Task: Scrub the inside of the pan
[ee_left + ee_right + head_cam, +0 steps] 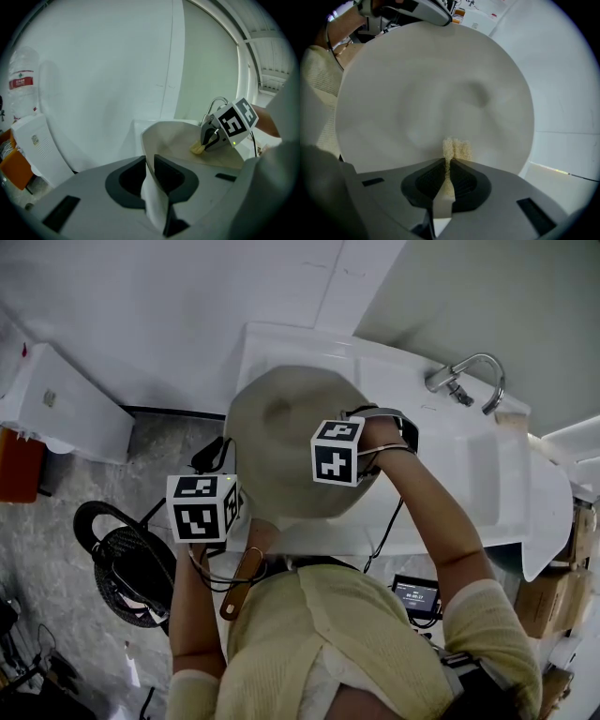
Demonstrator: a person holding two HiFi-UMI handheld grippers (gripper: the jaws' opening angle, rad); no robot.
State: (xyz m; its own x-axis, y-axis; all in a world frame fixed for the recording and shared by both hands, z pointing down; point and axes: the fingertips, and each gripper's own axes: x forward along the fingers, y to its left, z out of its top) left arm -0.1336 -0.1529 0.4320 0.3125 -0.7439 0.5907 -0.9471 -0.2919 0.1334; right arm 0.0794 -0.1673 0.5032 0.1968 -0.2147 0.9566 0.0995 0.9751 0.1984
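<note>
While clamped by left hand-held gripper (150, 165), pan (174, 137) tilts.

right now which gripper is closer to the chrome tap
Right. The right gripper presses into the round cream pan on the side toward the curved chrome tap; the left gripper clamps the pan's opposite rim.

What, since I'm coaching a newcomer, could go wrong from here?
1. The left hand-held gripper pinches the pan only by its thin rim; scrubbing pressure could twist it loose into the sink.
2. The right hand-held gripper holds the sponge by a narrow edge; it might slip out.
</note>
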